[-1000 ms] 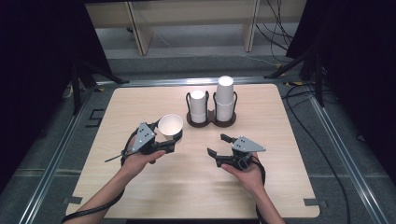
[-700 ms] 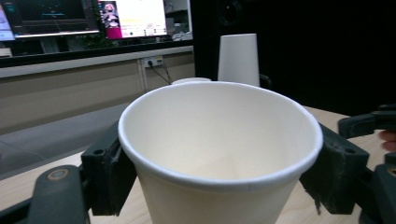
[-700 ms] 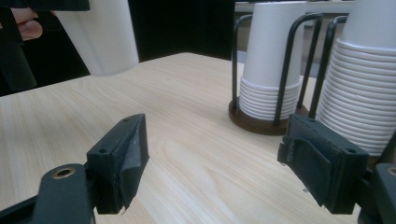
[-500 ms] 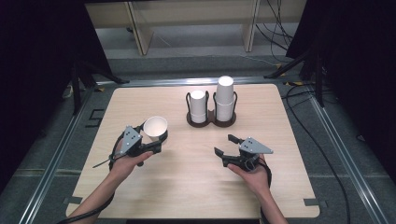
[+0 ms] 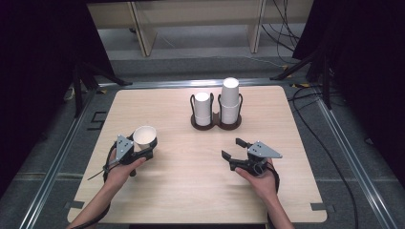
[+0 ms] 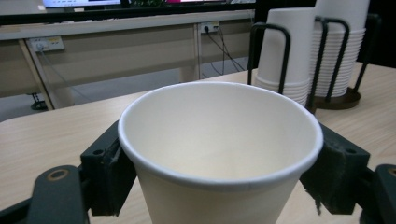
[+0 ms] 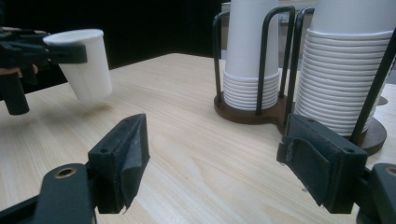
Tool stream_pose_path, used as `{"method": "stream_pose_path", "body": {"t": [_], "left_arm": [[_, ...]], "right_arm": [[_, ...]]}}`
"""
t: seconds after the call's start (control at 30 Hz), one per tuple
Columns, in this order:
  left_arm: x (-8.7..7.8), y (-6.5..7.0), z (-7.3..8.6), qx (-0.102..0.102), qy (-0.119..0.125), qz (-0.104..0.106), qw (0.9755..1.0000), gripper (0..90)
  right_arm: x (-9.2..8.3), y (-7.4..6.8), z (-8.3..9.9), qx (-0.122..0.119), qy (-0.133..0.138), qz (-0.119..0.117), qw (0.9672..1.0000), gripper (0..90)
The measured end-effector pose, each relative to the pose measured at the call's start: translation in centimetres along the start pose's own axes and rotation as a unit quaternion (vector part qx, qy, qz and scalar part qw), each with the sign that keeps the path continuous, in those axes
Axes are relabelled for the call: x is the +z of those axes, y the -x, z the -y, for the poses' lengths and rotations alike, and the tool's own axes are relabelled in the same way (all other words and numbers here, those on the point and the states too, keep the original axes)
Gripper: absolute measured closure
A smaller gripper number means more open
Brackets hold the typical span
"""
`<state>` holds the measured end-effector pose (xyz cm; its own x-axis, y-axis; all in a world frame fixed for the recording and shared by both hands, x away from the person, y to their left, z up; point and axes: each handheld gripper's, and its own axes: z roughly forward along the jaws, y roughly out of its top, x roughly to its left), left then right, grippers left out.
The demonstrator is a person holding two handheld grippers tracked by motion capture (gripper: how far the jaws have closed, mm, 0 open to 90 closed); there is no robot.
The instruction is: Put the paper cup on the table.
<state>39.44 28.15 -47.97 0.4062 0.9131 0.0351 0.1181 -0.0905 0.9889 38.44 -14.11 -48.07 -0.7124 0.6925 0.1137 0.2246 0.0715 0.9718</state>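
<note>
While the left hand-held gripper (image 5: 143, 149) squeezes a white paper cup (image 5: 144, 138) just under its rim, the cup hangs a little above the left side of the desk (image 5: 191, 191), mouth up. I think the step now is setting it down, so the next move needs a slow drop until the bottom sits flat. The cup looks clean, empty and thin. The right hand-held gripper (image 5: 233, 149) is wide, holds nothing, and its jaws have just been closing a bit.

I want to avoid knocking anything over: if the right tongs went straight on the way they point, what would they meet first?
Probably the cup holder with its stacked cups; only bare table lies between, though depth is hard to judge.
</note>
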Motion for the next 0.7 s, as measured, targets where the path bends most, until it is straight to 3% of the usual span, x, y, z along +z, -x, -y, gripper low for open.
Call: {"method": "stream_pose_path", "body": {"t": [0.07,0.2,0.3,0.33,0.4,0.43,0.63,0.67,0.7], "left_arm": [[0.0,-0.4,0.4,0.006,-0.008,-0.017,0.9998,20.4],[0.2,-0.9,1.0,0.0,-0.012,-0.029,0.9995,20.3],[0.2,-1.2,1.3,0.001,-0.023,-0.033,0.9992,20.2],[0.3,-1.2,1.5,0.003,-0.024,-0.033,0.9992,20.1],[0.3,-1.4,1.7,-0.001,-0.024,-0.036,0.999,19.9],[0.3,-1.4,1.7,-0.004,-0.025,-0.038,0.999,19.9],[0.2,-1.7,1.9,-0.008,-0.021,-0.036,0.9991,19.0],[0.1,-1.7,1.9,-0.009,-0.026,-0.037,0.9989,18.1],[0.1,-1.8,1.9,-0.01,-0.025,-0.036,0.999,17.1]], "right_arm": [[0.0,0.1,0.0,-0.004,-0.001,0.003,1.0,23.6],[-0.1,0.1,-0.1,-0.008,-0.001,0.009,0.9999,23.7],[-0.1,0.1,-0.1,-0.007,-0.001,0.01,0.9999,24.4],[-0.2,-0.1,0.0,0.009,-0.005,0.008,0.9999,24.4],[-0.1,0.1,0.0,-0.005,-0.001,0.008,1.0,24.4],[-0.1,0.0,0.0,0.009,-0.004,0.006,0.9999,24.4],[0.0,-0.1,0.1,0.01,0.0,-0.006,0.9999,24.1],[-0.1,-0.1,0.0,0.0,-0.004,0.006,1.0,24.0],[-0.1,-0.1,0.0,0.004,-0.005,0.003,1.0,24.0]]}}
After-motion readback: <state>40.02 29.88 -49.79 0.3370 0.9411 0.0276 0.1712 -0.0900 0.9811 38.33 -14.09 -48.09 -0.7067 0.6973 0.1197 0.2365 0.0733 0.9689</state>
